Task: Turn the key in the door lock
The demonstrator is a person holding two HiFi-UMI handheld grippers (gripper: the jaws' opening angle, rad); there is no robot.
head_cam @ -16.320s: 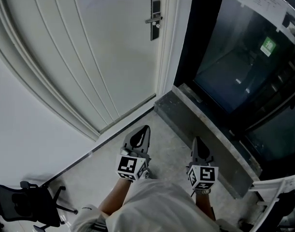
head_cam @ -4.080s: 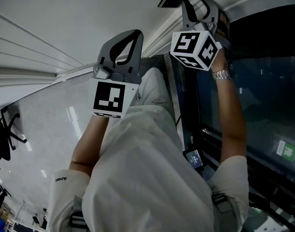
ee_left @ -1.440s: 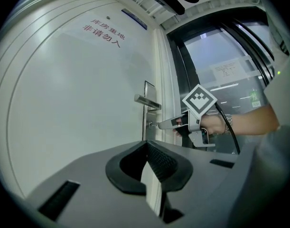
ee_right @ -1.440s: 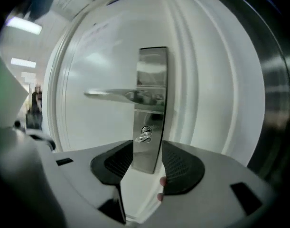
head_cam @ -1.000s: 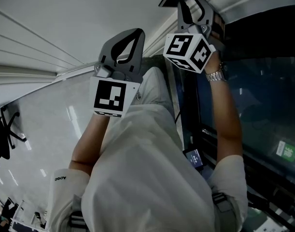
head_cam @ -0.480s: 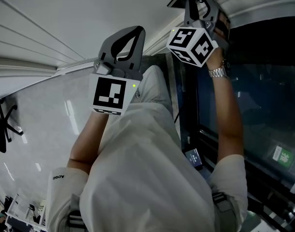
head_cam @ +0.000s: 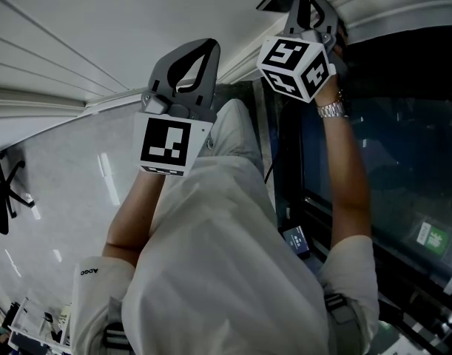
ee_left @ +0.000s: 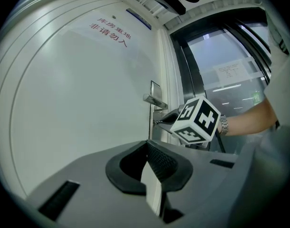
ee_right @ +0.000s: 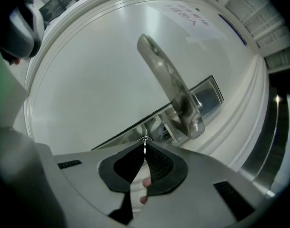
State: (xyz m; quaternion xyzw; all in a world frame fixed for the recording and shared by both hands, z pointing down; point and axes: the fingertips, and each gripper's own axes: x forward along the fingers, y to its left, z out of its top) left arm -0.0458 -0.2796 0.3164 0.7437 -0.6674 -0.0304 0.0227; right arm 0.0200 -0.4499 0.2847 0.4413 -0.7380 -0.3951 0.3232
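- Right gripper (ee_right: 145, 148) clenched on the key (ee_right: 145, 142), its jaws having just been closing; the thin metal sliver is pinched at the very tips of the ribbed pads.
- Key sits in the door lock just beyond the jaw tips, against the steel lock plate (ee_right: 209, 96) and below the lever handle (ee_right: 169, 87).
- Lever handle juts out from the plate, its free end reaching left across the white door (ee_right: 83, 80).
- From the head view, the right gripper is raised at the far right, at the door's edge, with a wristwatch (head_cam: 331, 109) on the arm behind it.
- Left gripper (ee_left: 152, 175) hangs to the left of the right one and nearer, well apart from the lock; its jaws are together with nothing between them.
- Red characters (ee_left: 109, 32) mark the door high on its panel; dark glass (head_cam: 403, 161) runs along the right of the doorway.
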